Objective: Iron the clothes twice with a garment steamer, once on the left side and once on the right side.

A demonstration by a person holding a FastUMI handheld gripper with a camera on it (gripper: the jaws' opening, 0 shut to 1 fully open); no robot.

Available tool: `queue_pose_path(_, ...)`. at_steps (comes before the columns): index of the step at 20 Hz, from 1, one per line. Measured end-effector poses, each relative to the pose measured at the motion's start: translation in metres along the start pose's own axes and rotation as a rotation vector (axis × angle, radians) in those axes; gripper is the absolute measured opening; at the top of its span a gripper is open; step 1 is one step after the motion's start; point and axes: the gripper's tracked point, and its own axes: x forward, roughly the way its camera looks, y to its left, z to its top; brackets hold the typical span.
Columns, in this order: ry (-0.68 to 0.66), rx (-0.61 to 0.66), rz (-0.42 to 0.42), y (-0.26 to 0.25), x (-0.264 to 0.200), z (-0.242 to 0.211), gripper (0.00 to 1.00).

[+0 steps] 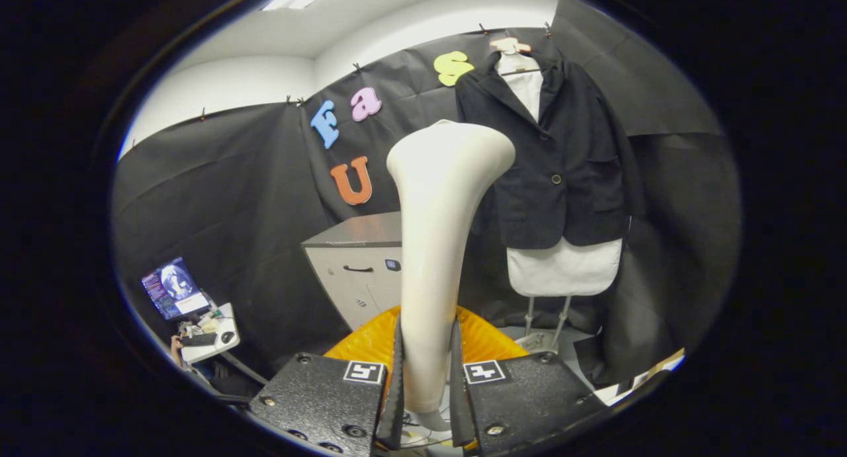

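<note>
Gripper (427, 377) pinching the steamer (440, 245) by its handle, both fingers pressed on it, one each side. Steamer upright between the fingers, head flaring at the top; head face turned away, not visible. Handle's lower end cut off below the fingers; something pale hangs there, can't tell what.

One jacket (556, 159), dark, on a hanger (511, 45), beyond the fingers and to the right of the steamer head. Steamer head overlaps the jacket's left edge in view; touching or apart, can't tell. One button (556, 178) visible. Jacket hangs over a white board (562, 266) that shows at the collar and below the hem; board's stand (546, 321) partly hidden, feet hard to make out.

One orange thing (370, 341) just behind the fingers, mostly hidden by gripper and steamer; can't identify.

One grey cabinet (357, 272) behind the steamer, right part hidden by it, one drawer handle seen.

Far left, low: one small table (222, 341) with one monitor (174, 288) and a keyboard; a hand at its edge, person cut off.

Room: black cloth walls, white ceiling above, pale floor under the stand.
</note>
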Motion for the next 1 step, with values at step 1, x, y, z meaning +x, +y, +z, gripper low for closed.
queue_pose_path(1,0.000,0.001,-0.001,-0.0005,0.0011,0.0001,0.31)
